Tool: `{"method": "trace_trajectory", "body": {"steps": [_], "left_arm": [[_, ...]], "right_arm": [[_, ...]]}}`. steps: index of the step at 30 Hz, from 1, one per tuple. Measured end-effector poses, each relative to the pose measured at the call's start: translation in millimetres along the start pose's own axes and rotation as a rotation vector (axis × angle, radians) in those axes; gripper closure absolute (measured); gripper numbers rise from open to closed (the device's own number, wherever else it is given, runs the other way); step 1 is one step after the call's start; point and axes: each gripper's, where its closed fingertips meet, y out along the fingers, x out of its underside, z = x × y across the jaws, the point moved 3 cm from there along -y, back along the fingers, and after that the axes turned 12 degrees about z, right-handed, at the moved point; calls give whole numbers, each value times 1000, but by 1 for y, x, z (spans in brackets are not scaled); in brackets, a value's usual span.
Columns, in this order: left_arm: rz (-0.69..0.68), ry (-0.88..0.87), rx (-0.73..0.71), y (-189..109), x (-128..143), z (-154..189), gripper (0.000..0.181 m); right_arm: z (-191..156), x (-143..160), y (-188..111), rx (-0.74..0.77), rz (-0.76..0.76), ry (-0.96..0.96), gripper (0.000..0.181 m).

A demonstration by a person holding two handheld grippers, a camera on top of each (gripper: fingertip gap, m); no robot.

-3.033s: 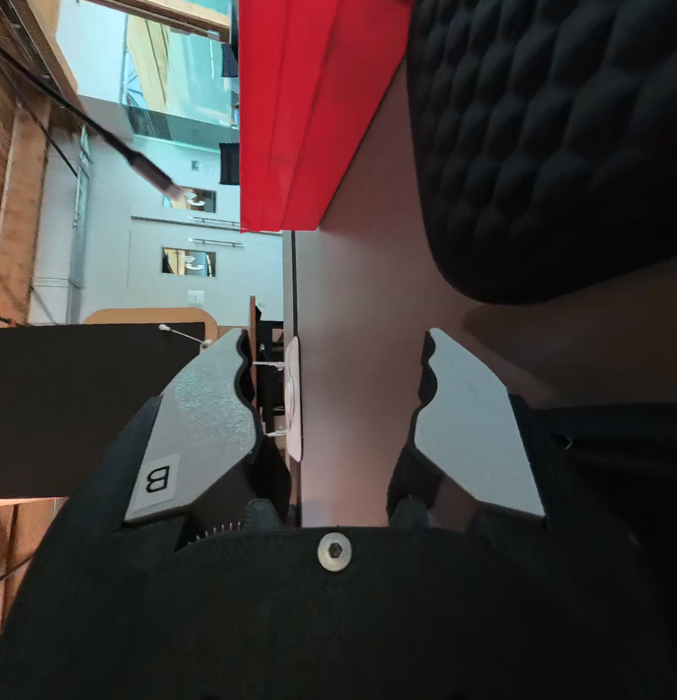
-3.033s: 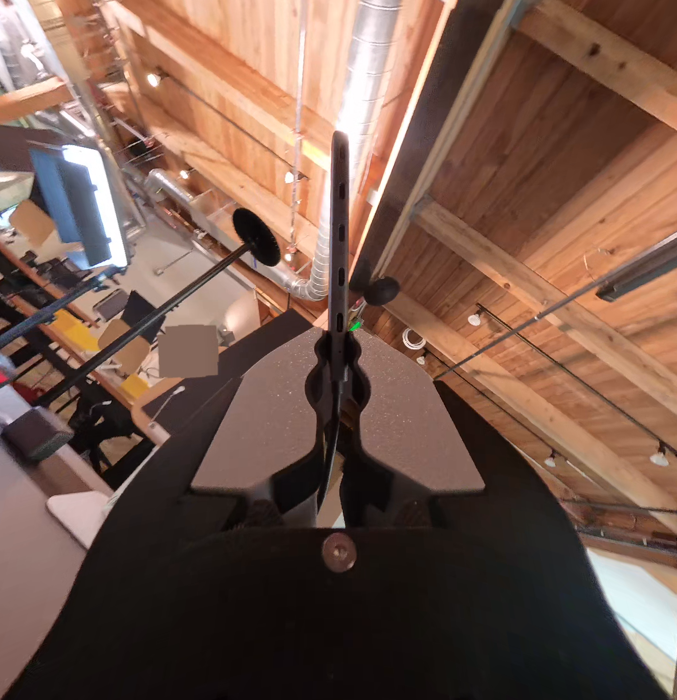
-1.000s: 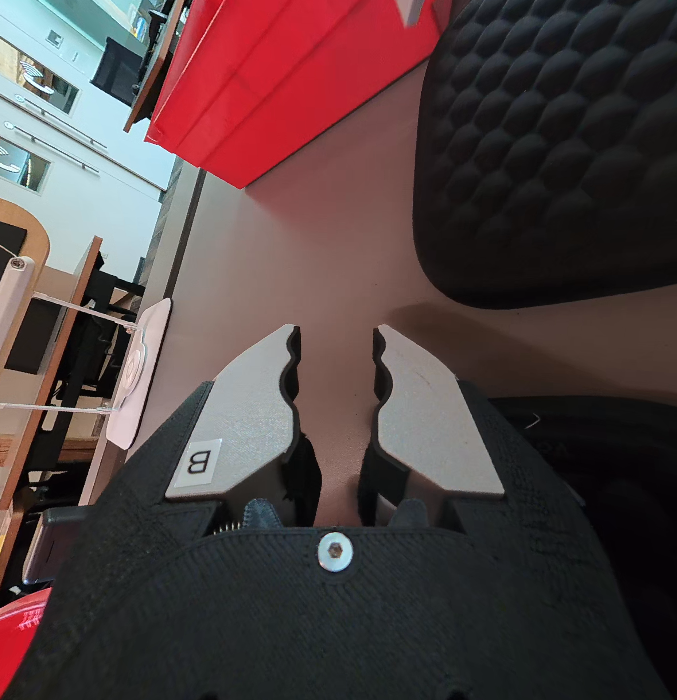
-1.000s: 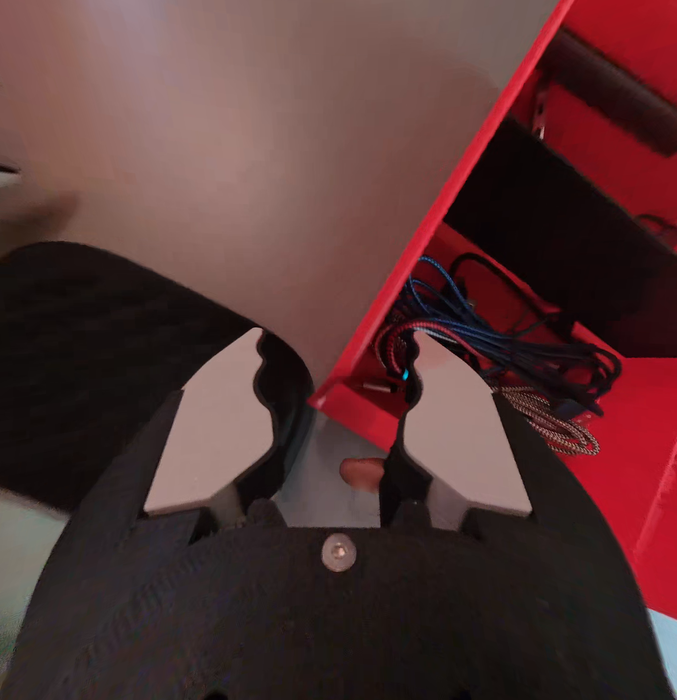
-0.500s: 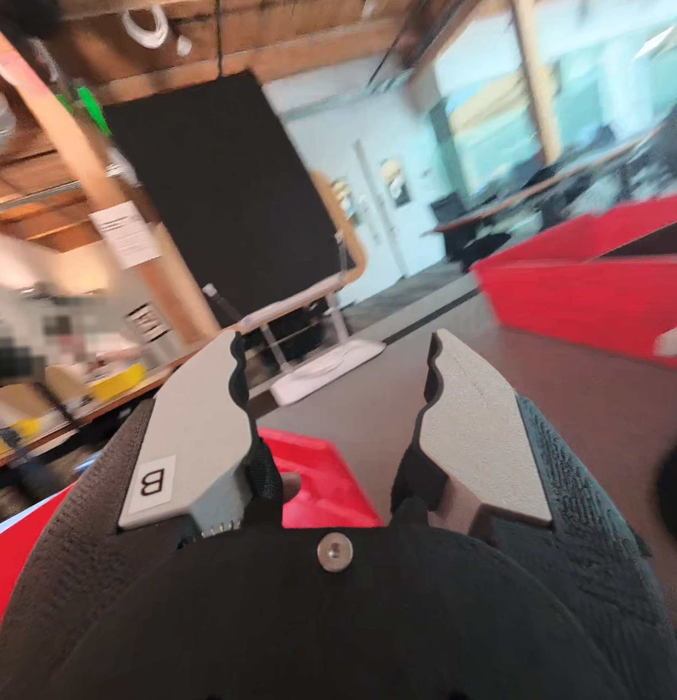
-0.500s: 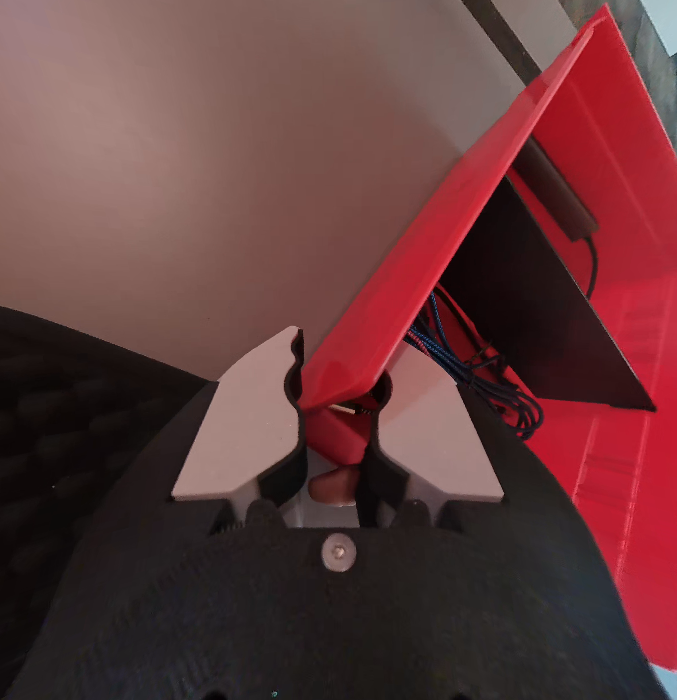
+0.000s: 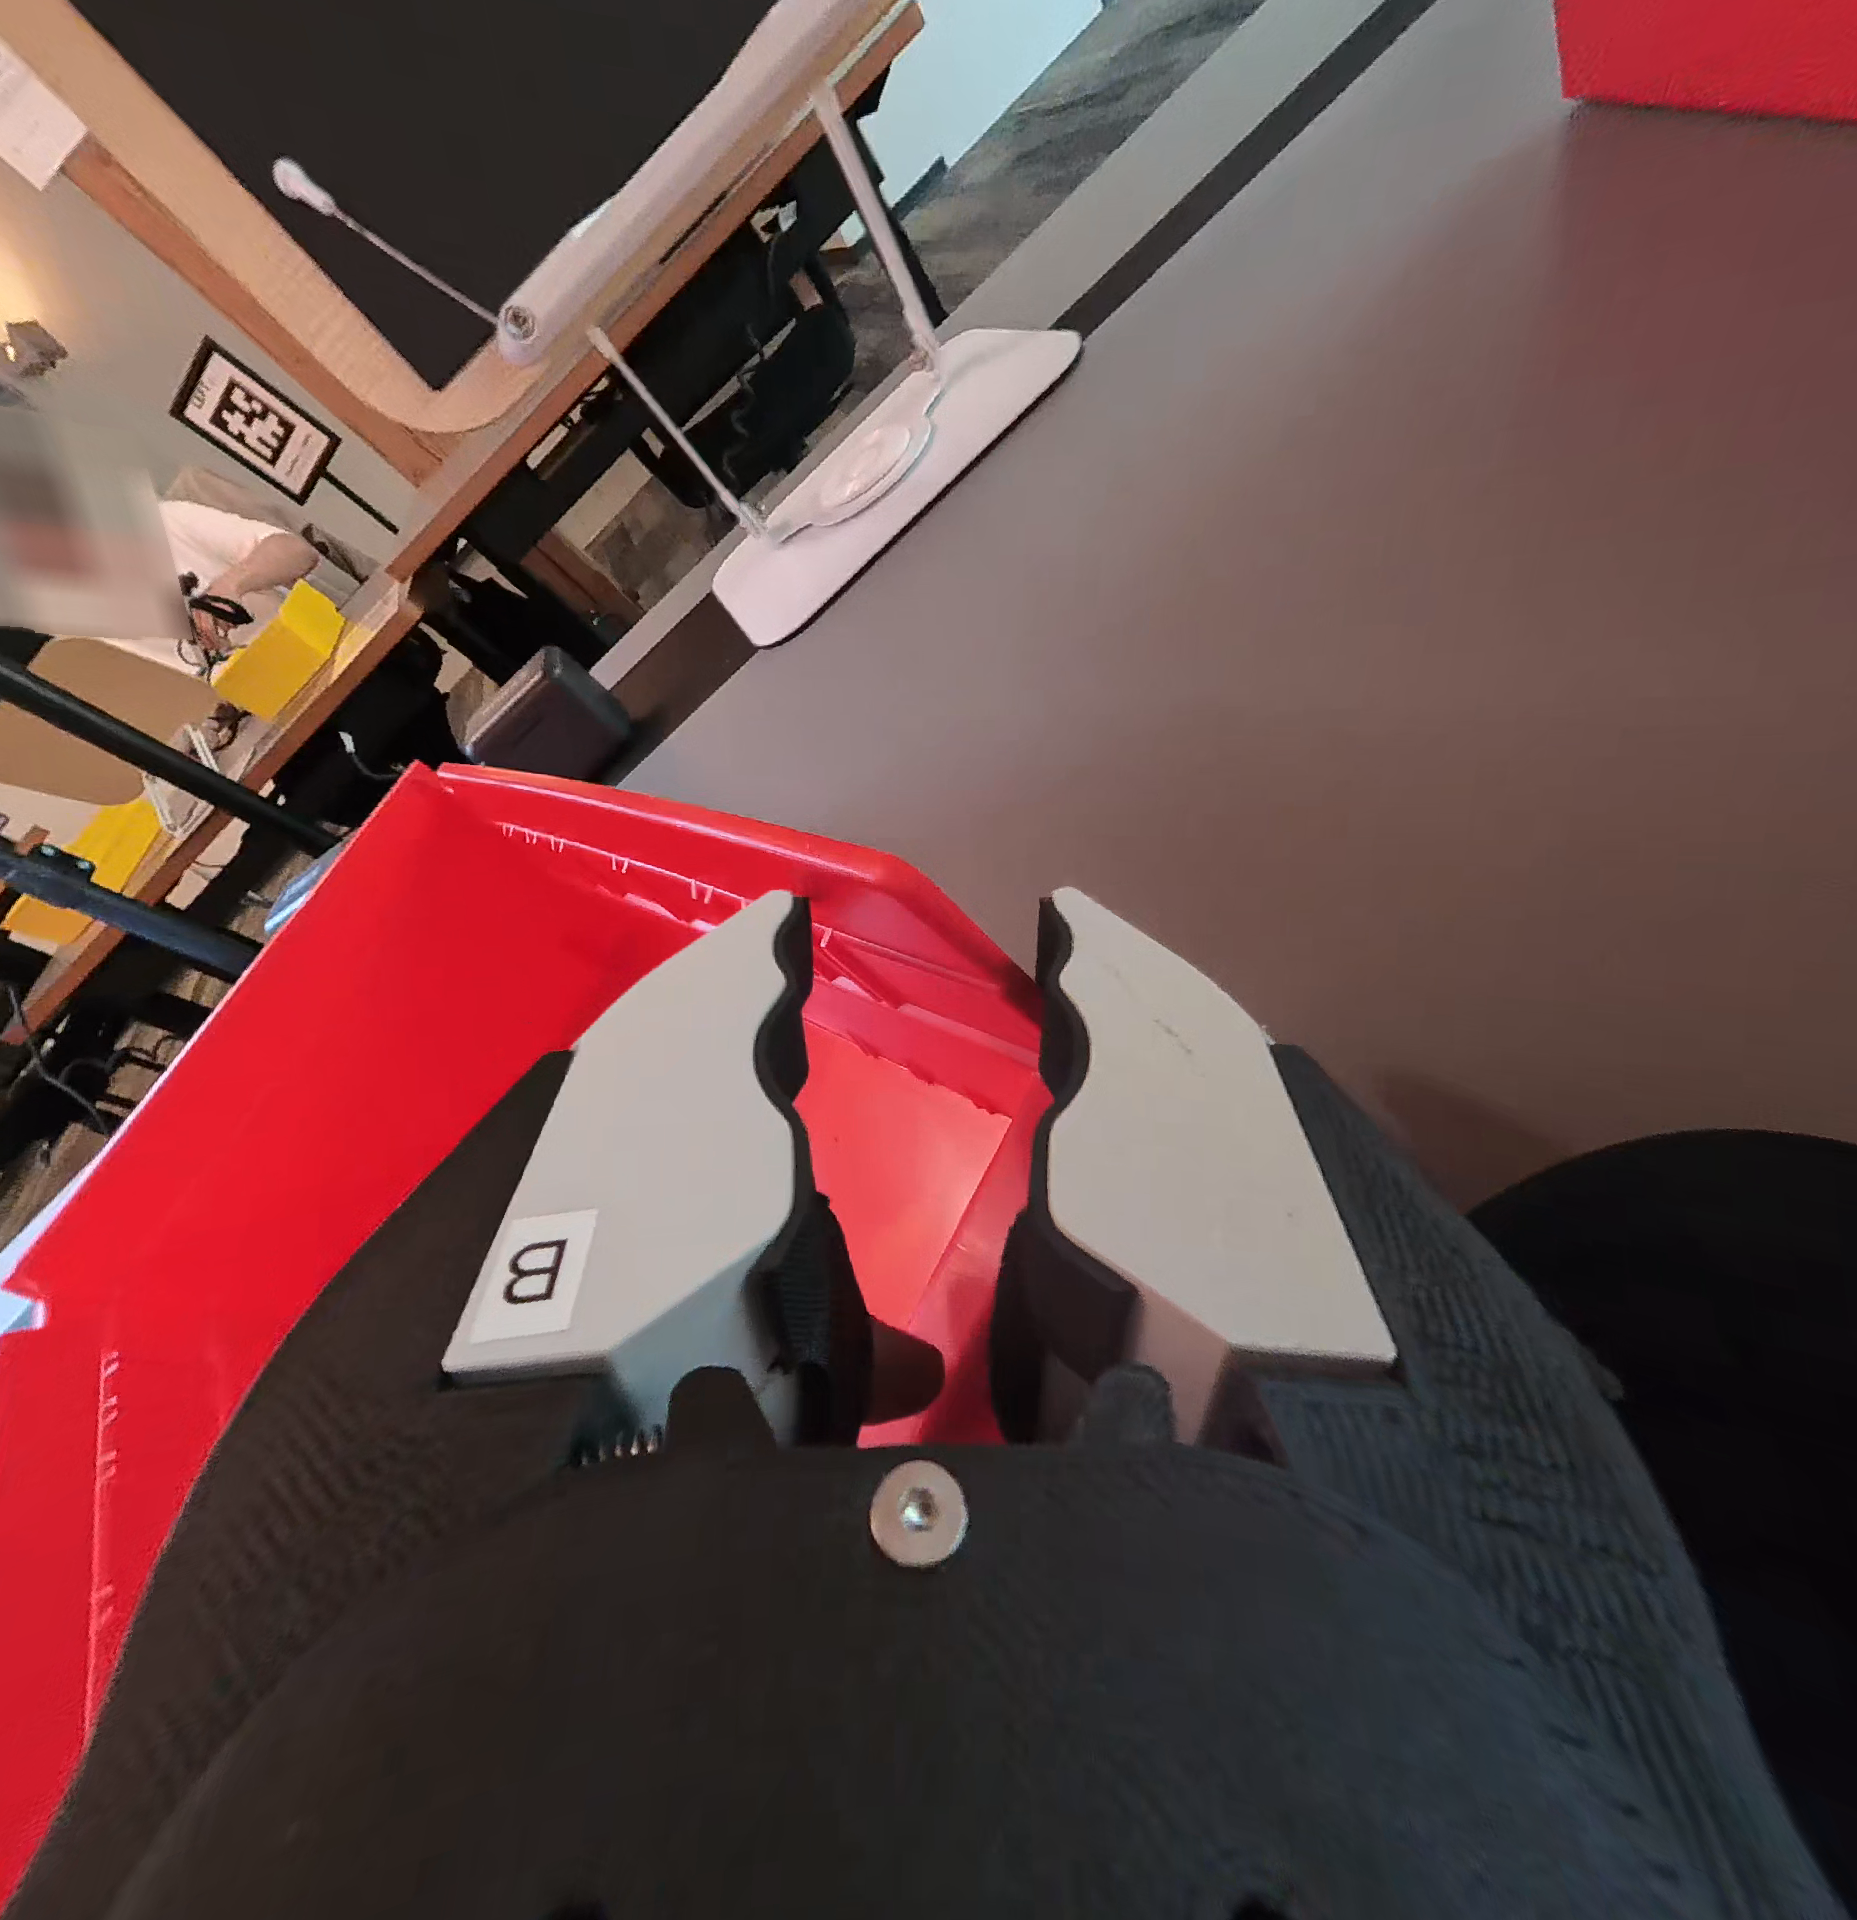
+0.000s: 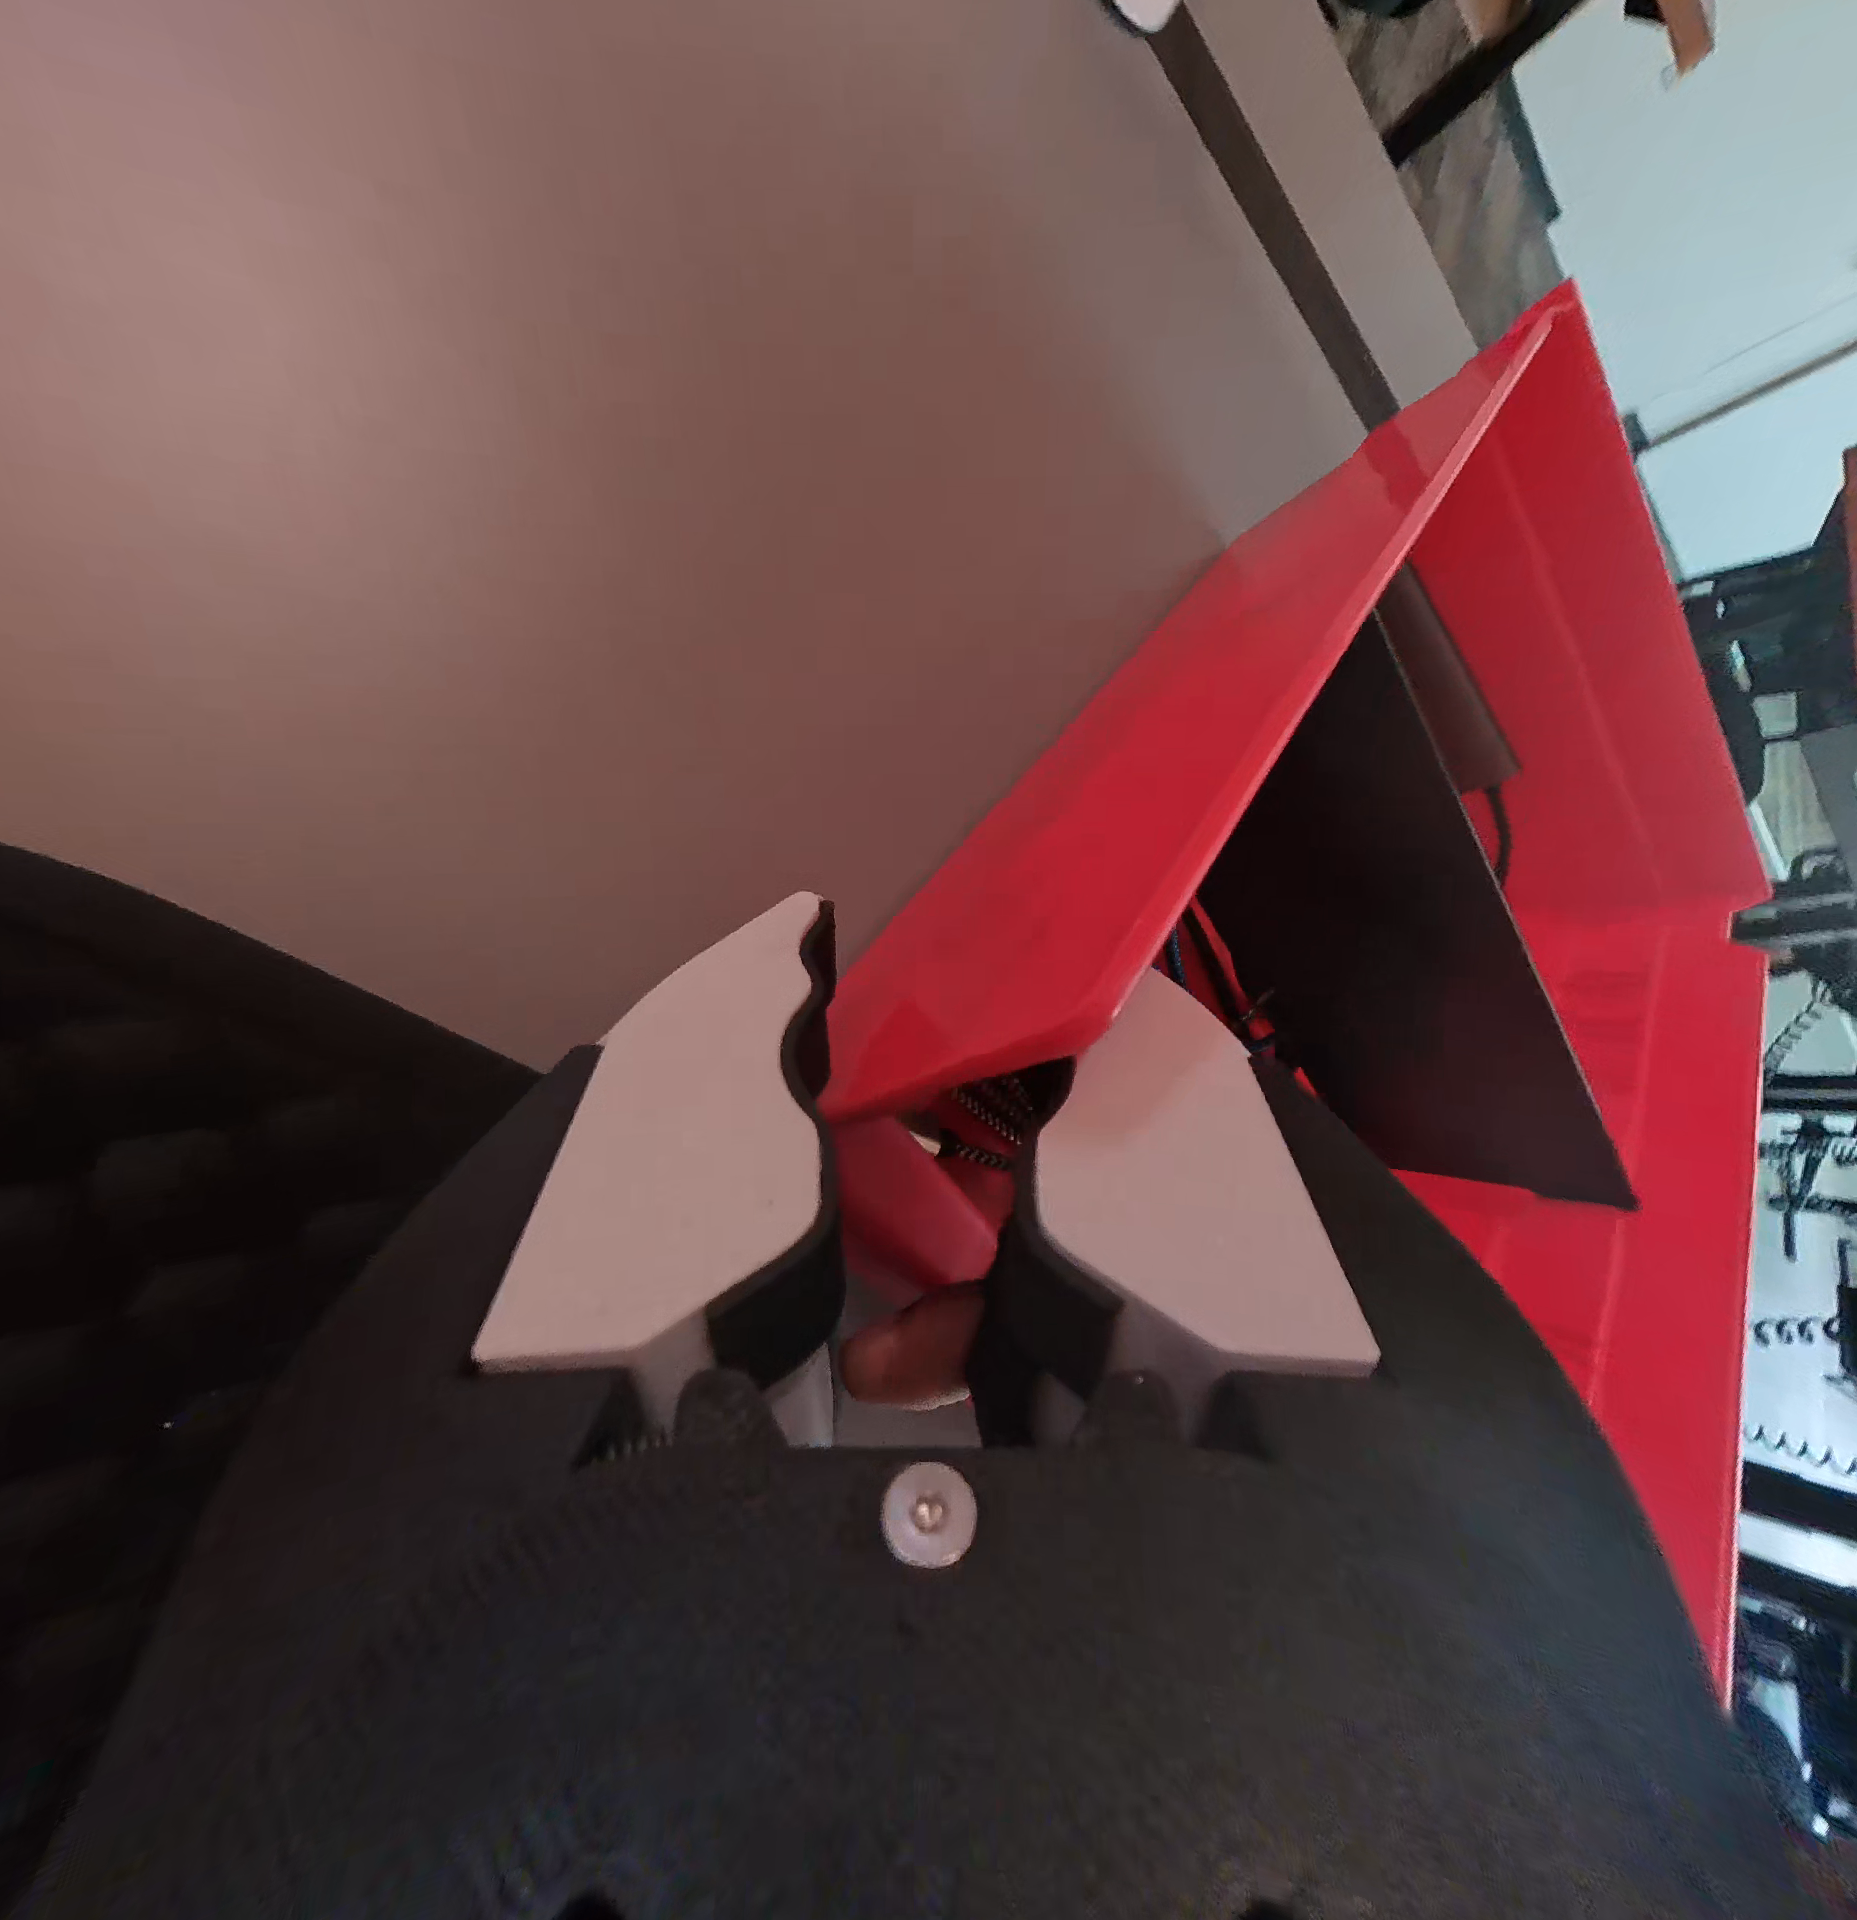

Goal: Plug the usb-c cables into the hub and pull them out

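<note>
In the right wrist view my right gripper [image 8: 929, 997] is partly open and straddles the near corner of a red bin [image 8: 1111, 831]; the rim lies across the right fingertip. A braided cable [image 8: 991, 1117] shows between the jaws under the rim, not held. Blue and red cables [image 8: 1199, 951] lie deeper in the bin beside a black panel [image 8: 1423, 987]. A dark bar-shaped device [image 8: 1443, 686] with a black lead sits at the bin's far end. My left gripper [image 7: 919, 925] is open and empty over the inner corner of a second red bin [image 7: 384, 1039].
Both bins stand on a brown table [image 7: 1423, 623]. A white lamp base [image 7: 903, 468] stands near its far edge. A black dimpled mat [image 8: 176, 1091] lies by the right gripper and also shows in the left wrist view [image 7: 1734, 1351]. A third red object [image 7: 1734, 52] sits far right. The grippers' ends are close to 25 cm from one another.
The right gripper let go of the thin dark hub it held up, swung down to the bin corner and narrowed. The left gripper swung from the mat to the other bin and narrowed.
</note>
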Motion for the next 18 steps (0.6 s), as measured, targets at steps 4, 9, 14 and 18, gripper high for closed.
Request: {"method": "trace_trajectory", "body": {"steps": [4, 9, 14, 18], "left_arm": [[-49, -24, -36, -4, 11, -13, 148], [-73, -66, -76, -10, 24, -32, 150], [-92, -106, -116, -17, 37, -50, 149], [-30, -131, -67, -21, 35, -54, 149]], "right_arm": [[-11, -12, 2, -30, 65, -45, 148], [-34, -39, 9, -72, 149, -107, 149], [-67, -77, 21, -147, 221, -165, 149], [-95, -108, 30, -235, 266, -217, 149]]}}
